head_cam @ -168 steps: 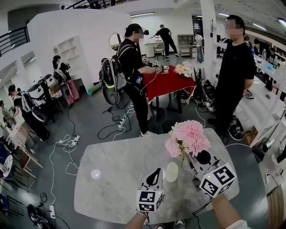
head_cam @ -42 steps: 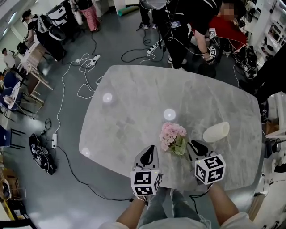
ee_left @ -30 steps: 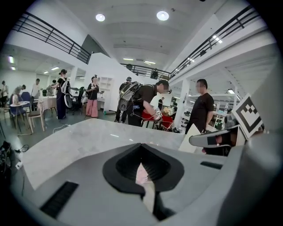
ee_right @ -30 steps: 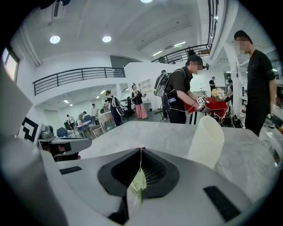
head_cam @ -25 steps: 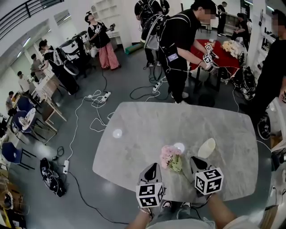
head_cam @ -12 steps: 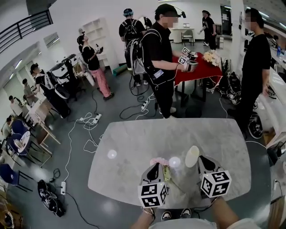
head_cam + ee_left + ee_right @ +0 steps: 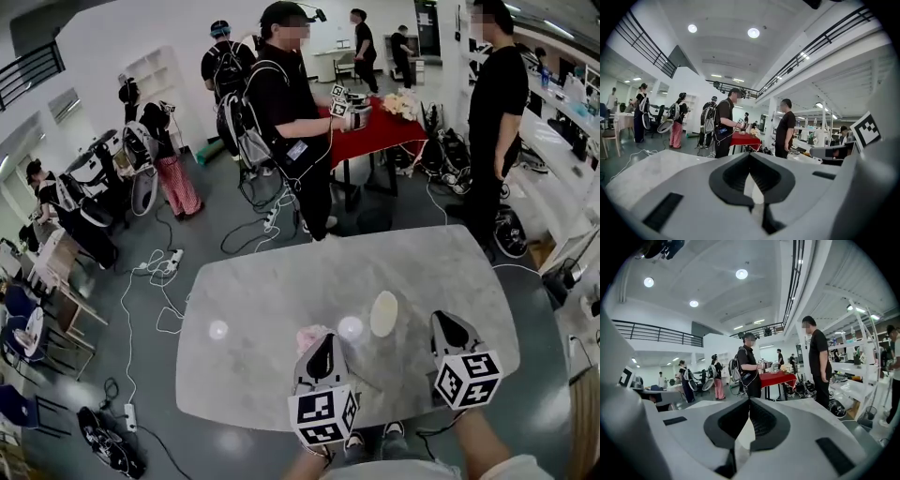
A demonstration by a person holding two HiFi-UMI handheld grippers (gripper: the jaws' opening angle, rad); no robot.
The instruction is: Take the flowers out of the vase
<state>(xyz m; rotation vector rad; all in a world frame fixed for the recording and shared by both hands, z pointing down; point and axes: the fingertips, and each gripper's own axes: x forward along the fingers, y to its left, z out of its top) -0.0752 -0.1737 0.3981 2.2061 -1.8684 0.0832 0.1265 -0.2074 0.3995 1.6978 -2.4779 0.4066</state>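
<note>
The pink flowers (image 7: 307, 336) lie on the grey marble table (image 7: 253, 309), mostly hidden behind my left gripper (image 7: 324, 341). To their right the white vase (image 7: 383, 313) lies on its side, apart from them. My left gripper hangs above the table's near edge, shut and holding nothing. At the near right, just right of the vase, my right gripper (image 7: 444, 323) is also shut and holds nothing. In the left gripper view the left gripper (image 7: 750, 156) has its jaws pressed together. The right gripper (image 7: 749, 401) looks the same in the right gripper view.
A person with a backpack (image 7: 286, 112) stands beyond the table at a red-covered table (image 7: 380, 131) bearing other flowers. Another person in black (image 7: 494, 112) stands at the far right. Cables and a power strip (image 7: 164, 267) lie on the floor at the left.
Both grippers have risen from the table and tipped up toward level, both still shut. The flowers, earlier standing in the vase, now lie on the table beside it.
</note>
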